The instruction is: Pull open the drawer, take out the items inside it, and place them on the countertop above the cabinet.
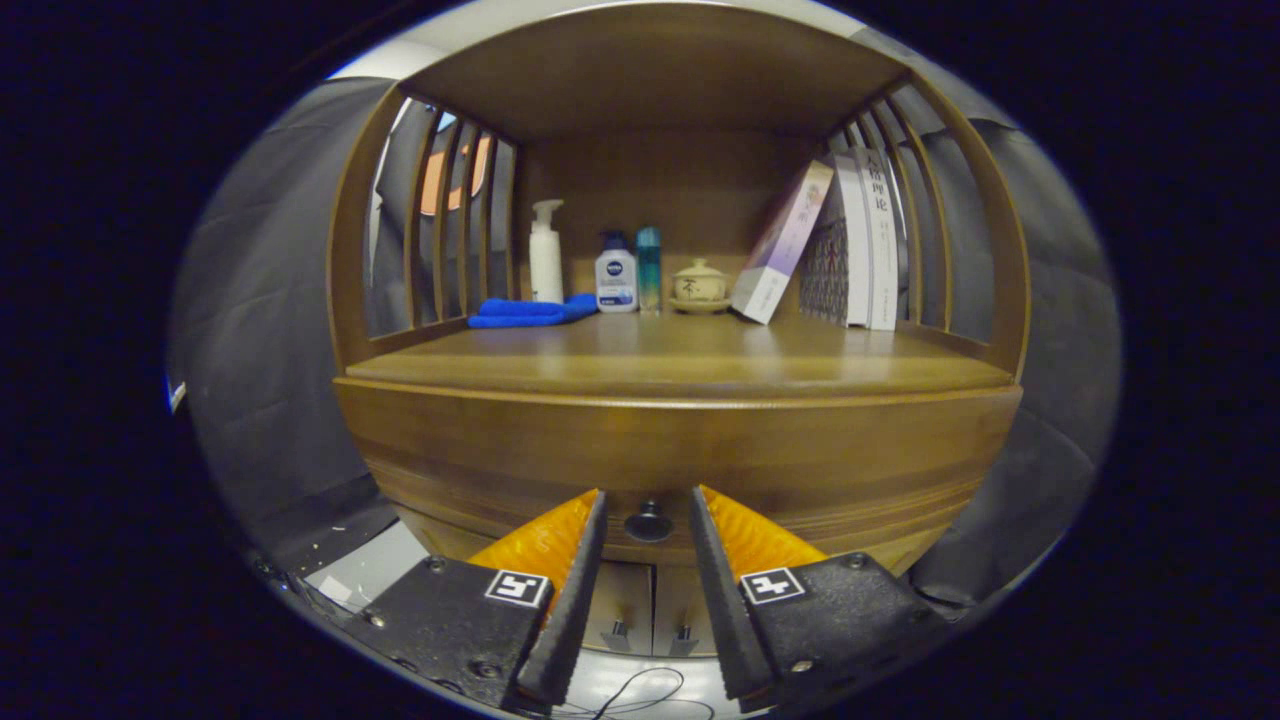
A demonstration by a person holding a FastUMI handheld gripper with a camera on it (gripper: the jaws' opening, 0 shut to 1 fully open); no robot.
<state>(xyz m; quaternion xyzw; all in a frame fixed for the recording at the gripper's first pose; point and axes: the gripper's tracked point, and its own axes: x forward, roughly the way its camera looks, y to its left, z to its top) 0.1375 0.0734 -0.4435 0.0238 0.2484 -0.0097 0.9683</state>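
A wooden cabinet faces me, its drawer front closed under the countertop. The small dark round drawer knob sits just ahead of my gripper, lined up with the gap between the two fingertips. The gripper is open, with nothing held and neither finger touching the knob. The drawer's contents are hidden behind its closed front.
At the back of the countertop stand a folded blue cloth, a white pump bottle, a small lotion bottle, a teal bottle, a lidded ceramic cup and leaning books. Two lower cabinet doors lie under the drawer.
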